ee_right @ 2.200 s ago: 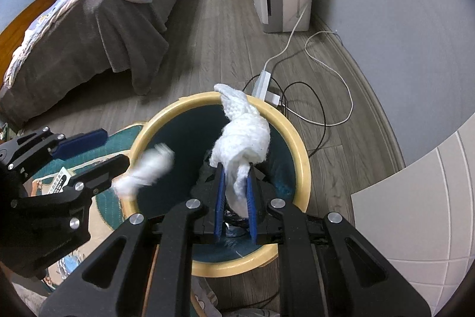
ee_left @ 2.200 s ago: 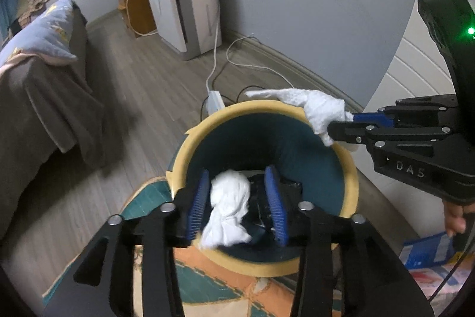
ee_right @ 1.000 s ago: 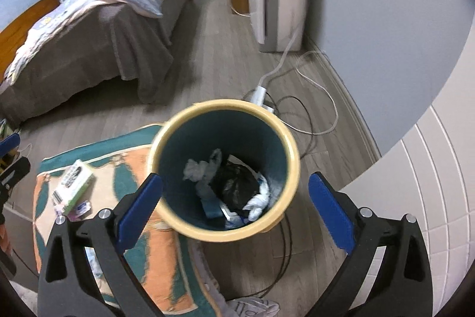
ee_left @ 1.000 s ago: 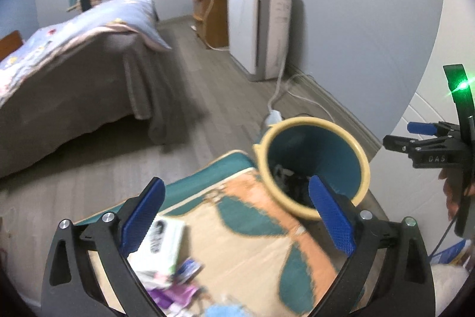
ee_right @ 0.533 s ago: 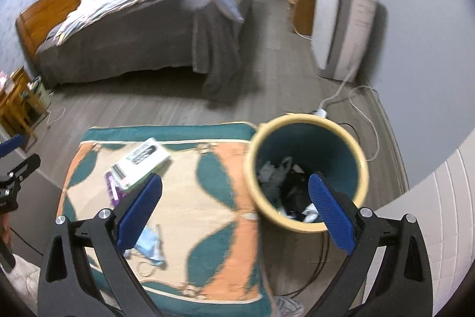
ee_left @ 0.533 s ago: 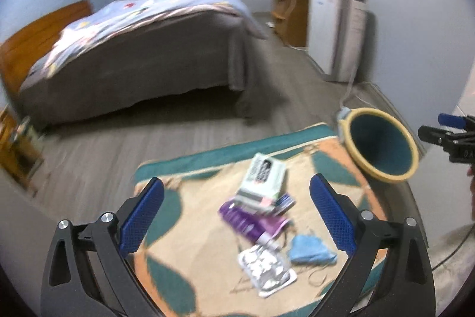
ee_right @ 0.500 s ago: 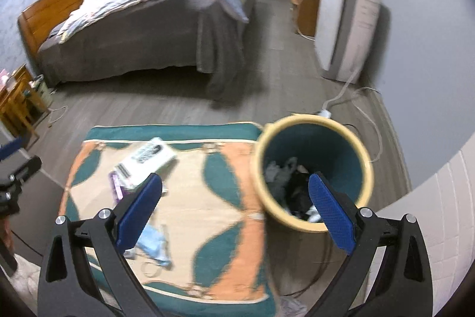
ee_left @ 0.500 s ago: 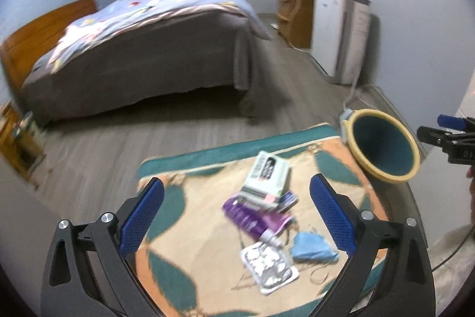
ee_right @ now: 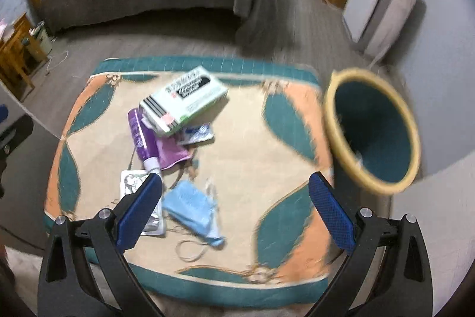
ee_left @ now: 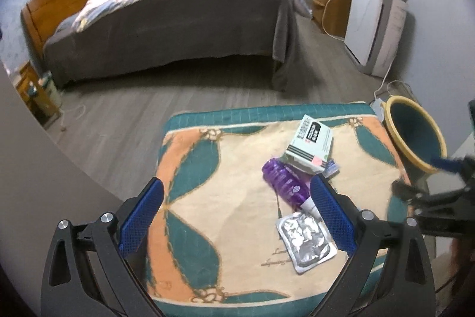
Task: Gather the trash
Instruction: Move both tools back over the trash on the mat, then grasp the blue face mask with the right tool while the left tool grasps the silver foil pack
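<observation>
Trash lies on a patterned rug (ee_left: 237,174) (ee_right: 255,144): a white-green box (ee_left: 311,143) (ee_right: 184,101), a purple bottle (ee_left: 286,183) (ee_right: 142,135), a silver blister pack (ee_left: 305,242) (ee_right: 132,180), and a blue face mask (ee_right: 193,207). A yellow-rimmed teal bin (ee_left: 415,135) (ee_right: 371,132) stands at the rug's right edge. My left gripper (ee_left: 236,216) is open and empty above the rug's near side. My right gripper (ee_right: 236,213) is open and empty, above the mask; it also shows at the right of the left wrist view (ee_left: 439,192).
A bed (ee_left: 166,20) with a grey cover stands beyond the rug. A white appliance (ee_left: 374,25) and a wooden cabinet (ee_left: 329,8) line the right wall, with cables on the floor behind the bin. A small wooden stand (ee_right: 14,55) is at the far left.
Both grippers dropped their white tissues into the bin, opened wide, and swung left and back from the bin to over the rug. The right view is blurred with motion.
</observation>
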`<action>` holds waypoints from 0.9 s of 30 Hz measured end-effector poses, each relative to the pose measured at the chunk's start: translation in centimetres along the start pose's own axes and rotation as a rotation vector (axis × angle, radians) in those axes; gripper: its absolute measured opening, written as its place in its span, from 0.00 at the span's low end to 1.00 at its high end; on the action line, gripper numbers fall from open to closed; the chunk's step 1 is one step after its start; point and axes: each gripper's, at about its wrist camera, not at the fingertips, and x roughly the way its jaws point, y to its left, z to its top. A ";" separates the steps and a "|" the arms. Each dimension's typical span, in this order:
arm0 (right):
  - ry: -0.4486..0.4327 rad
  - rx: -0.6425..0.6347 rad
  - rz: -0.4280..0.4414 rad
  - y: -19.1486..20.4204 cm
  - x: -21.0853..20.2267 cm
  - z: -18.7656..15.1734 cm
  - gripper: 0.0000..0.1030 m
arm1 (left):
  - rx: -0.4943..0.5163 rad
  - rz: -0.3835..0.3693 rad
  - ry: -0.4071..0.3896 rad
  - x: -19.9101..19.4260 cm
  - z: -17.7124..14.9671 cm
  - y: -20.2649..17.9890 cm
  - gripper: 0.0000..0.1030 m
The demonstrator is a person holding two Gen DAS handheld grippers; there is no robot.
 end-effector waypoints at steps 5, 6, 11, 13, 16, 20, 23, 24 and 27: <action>0.027 0.010 0.024 1.2 2.4 -1.0 0.94 | -0.039 -0.002 0.084 2.2 -1.7 0.5 0.95; 0.034 -0.012 0.024 1.4 2.9 -1.3 0.94 | -0.046 0.006 0.096 2.4 -1.9 0.6 0.95; 0.124 -0.084 0.009 2.2 5.4 -2.8 0.91 | -0.101 0.033 0.147 3.3 -2.7 1.9 0.95; 0.162 -0.100 0.018 2.4 6.5 -3.2 0.88 | -0.110 0.041 0.141 3.2 -2.7 1.8 0.95; 0.243 -0.122 0.046 2.8 8.3 -4.1 0.73 | -0.080 0.045 0.148 3.6 -2.7 1.1 0.95; 0.304 -0.132 0.063 2.8 9.4 -4.6 0.25 | -0.040 0.031 0.169 4.4 -3.2 -0.2 0.95; 0.271 -0.080 0.096 1.8 8.6 -3.8 0.17 | -0.028 0.011 0.198 5.4 -3.7 -1.2 0.95; 0.257 -0.065 0.102 1.5 8.2 -3.5 0.16 | -0.022 0.009 0.204 5.7 -3.9 -1.5 0.95; 0.224 -0.025 0.076 0.0 7.5 -2.8 0.16 | -0.011 -0.011 0.234 7.0 -4.7 -2.9 0.95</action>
